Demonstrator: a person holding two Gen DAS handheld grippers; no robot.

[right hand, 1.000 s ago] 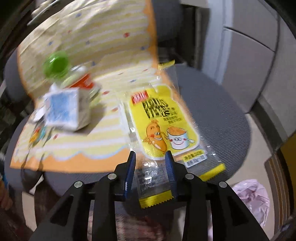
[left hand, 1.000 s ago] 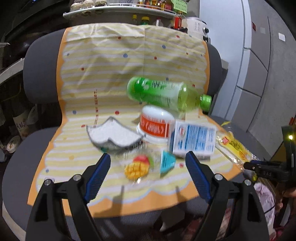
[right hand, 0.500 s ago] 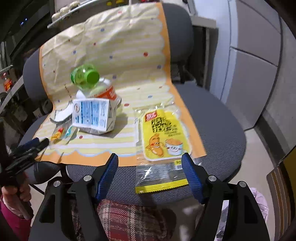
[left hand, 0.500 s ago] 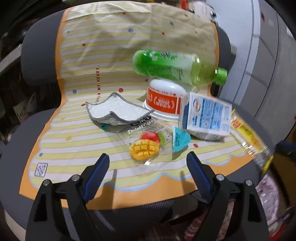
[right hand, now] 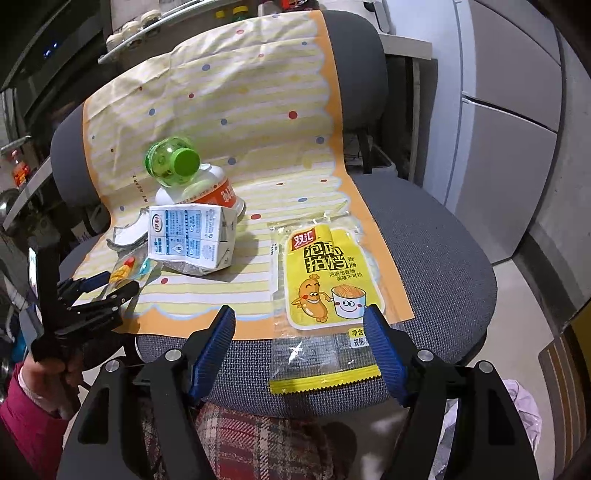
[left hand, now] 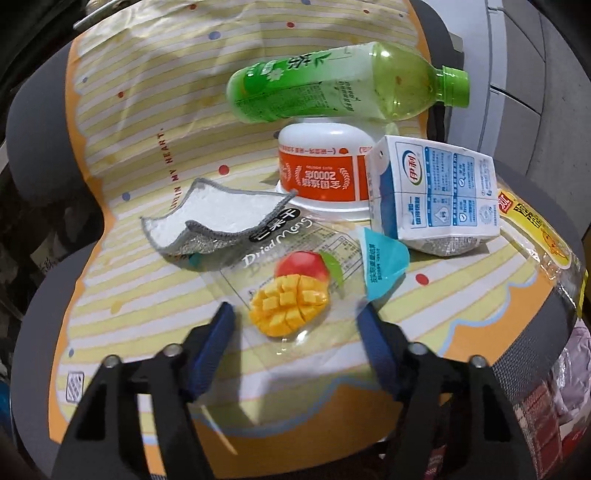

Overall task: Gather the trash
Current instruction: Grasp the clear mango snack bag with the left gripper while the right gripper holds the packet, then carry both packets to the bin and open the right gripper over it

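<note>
Trash lies on a striped yellow mat [left hand: 140, 155] over a grey chair. My left gripper [left hand: 297, 325] is open, its fingers straddling the near end of a clear dried-mango packet [left hand: 291, 280]. Behind it are a white cloth [left hand: 218, 218], a teal wrapper [left hand: 382, 266], an upturned white-and-orange cup [left hand: 321, 173], a blue-white milk carton [left hand: 432, 199] and a green bottle [left hand: 332, 88] resting on the cup. My right gripper [right hand: 299, 332] is open above the near end of a yellow sausage wrapper [right hand: 325, 280], not touching it. The left gripper [right hand: 107, 286] also shows in the right wrist view.
The grey chair seat [right hand: 436, 251] has bare fabric right of the mat. A pale plastic bag [right hand: 524, 406] sits on the floor at lower right. Grey cabinets [right hand: 509, 129] stand to the right, a cluttered shelf [right hand: 147, 22] behind the chair back.
My right gripper let go of the yellow wrapper, opened and drew back; the wrapper now lies flat on the seat. My left gripper moved forward and down over the mango packet.
</note>
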